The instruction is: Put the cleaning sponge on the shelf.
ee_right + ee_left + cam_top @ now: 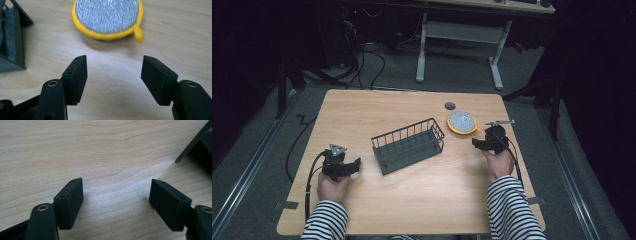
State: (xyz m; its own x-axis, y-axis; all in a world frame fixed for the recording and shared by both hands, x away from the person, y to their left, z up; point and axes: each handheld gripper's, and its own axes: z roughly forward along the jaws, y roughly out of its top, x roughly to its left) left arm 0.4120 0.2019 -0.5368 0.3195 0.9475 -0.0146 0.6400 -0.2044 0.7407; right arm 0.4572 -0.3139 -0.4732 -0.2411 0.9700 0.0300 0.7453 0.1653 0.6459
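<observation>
My right gripper (113,75): jaws apart, nothing between | round yellow-rimmed scrubber (107,16): flat on table just ahead of my jaw tips; apart | wire basket (11,37): off my left jaw

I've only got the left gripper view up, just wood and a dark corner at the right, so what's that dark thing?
Observer: It's a corner of a dark wire basket in the middle of the table.
Operator: Anything in the basket?
Observer: From the high view it looks empty.
Operator: What's the other gripper near?
Observer: The right gripper is open, pointing at a round yellow-rimmed scrubbing pad lying flat just ahead of it, not touching.
Operator: Where's the pad relative to the basket?
Observer: Just beyond the basket's right end, apart from it.
</observation>
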